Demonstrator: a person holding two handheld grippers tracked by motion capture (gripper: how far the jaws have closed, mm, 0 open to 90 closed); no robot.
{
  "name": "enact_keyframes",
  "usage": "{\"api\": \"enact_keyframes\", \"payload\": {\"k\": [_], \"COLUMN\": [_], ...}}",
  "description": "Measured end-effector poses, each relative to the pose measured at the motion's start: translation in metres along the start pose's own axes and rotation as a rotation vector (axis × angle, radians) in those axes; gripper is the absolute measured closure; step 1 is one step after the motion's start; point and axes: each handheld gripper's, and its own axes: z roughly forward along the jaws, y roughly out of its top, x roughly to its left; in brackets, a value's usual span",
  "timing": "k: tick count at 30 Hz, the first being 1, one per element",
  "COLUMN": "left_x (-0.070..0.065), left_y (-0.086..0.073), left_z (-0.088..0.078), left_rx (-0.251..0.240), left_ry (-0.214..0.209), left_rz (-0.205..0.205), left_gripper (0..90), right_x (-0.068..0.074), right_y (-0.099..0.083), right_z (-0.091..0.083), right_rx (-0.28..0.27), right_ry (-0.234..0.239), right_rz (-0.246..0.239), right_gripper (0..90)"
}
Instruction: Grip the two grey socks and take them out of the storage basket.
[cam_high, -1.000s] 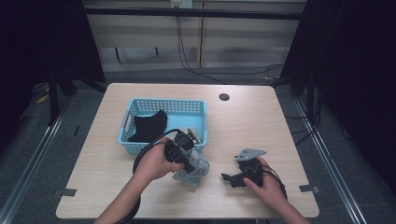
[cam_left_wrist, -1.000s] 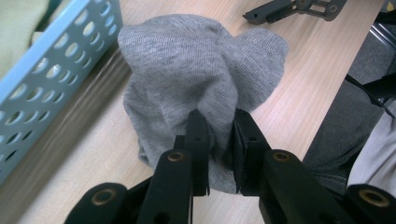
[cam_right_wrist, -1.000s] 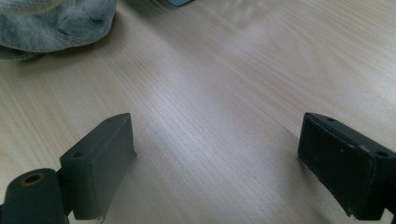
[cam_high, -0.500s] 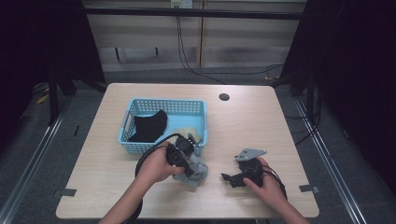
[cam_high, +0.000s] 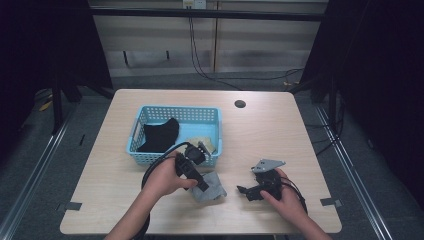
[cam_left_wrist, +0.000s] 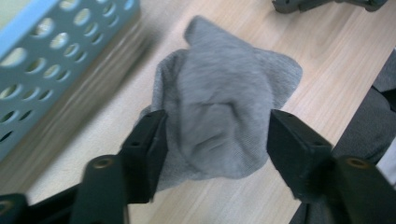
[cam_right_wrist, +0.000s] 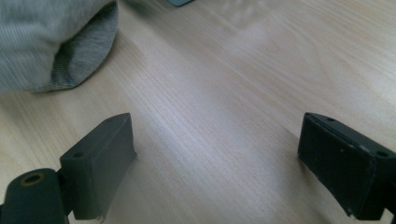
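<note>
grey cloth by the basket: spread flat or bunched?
Bunched. In the left gripper view the grey cloth sits humped and creased on the table between the left hand-held gripper's open jaws, its edges curling.

Pale wood table (cam_high: 280, 135) on grey floor (cam_high: 65, 150); dark curtains (cam_high: 45, 40); cables (cam_high: 200, 55) along back wall.

I am looking along my left claw (cam_left_wrist: 215, 140), and its two black jaws are standing wide apart, rising from the bottom of the frame. A crumpled grey cloth (cam_left_wrist: 224, 98) is lying on the wooden counter (cam_left_wrist: 327, 60) between them, filling the middle of the frame; its edges are reaching both jaws, though I cannot tell whether they are pressing it. A light blue perforated basket (cam_left_wrist: 51, 51) is sitting in the upper left, blurred. A dark grey part of something is showing at the top right edge (cam_left_wrist: 322, 4).
</note>
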Motion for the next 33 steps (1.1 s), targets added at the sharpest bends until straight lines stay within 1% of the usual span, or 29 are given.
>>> {"api": "enact_keyframes", "payload": {"k": [2,4,6,10,13,15,16,19,20,24,26,29,31,33], "left_x": [0.003,0.004,0.007,0.013,0.016,0.019,0.02,0.025,0.026,0.037,0.041,0.048,0.052,0.056], "left_y": [-0.003,-0.006,-0.012,-0.023,-0.031,-0.037,-0.04,-0.049,-0.053,-0.065,-0.069,-0.078,-0.083,-0.089], "left_z": [-0.002,-0.002,-0.005,-0.011,-0.018,-0.021,-0.021,-0.022,-0.022,-0.019,-0.017,-0.014,-0.014,-0.013], "left_rx": [-0.012,-0.021,-0.031,-0.047,-0.077,-0.096,-0.097,-0.094,-0.099,-0.096,-0.105,-0.114,-0.124,-0.133], "left_ry": [-0.001,0.001,0.006,0.028,0.039,0.038,0.039,0.059,0.06,0.073,0.084,0.081,0.089,0.084], "left_rz": [-0.004,-0.019,-0.027,-0.042,-0.055,-0.064,-0.073,-0.084,-0.087,-0.092,-0.083,-0.097,-0.096,-0.098], "left_gripper": [34.9,32.8,31.3,30.2,30.1,30.0,30.0,29.9,29.8,29.0,28.6,27.5,27.4,27.3], "right_x": [0.0,0.0,0.0,0.0,0.0,0.0,0.0,0.0,0.0,0.0,0.0,0.0,0.0,0.0], "right_y": [0.0,0.0,0.0,0.0,0.0,0.0,0.0,0.0,0.0,0.0,0.0,0.0,0.0,0.0], "right_z": [0.0,0.0,0.0,0.0,0.0,0.0,0.0,0.0,0.0,0.0,0.0,0.0,0.0,0.0], "right_rx": [0.0,0.0,0.0,0.0,0.0,0.0,0.001,0.0,0.0,0.0,0.0,-0.001,0.0,-0.001], "right_ry": [0.0,0.0,0.0,0.0,0.0,0.0,-0.001,0.0,0.0,0.0,0.0,0.0,-0.001,-0.001], "right_rz": [0.0,0.0,0.0,0.0,0.001,0.0,0.002,0.001,0.001,0.001,0.0,0.001,0.001,0.001], "right_gripper": [10.4,10.4,10.4,10.4,10.4,10.4,10.4,10.4,10.4,10.4,10.4,10.4,10.4,10.4]}}
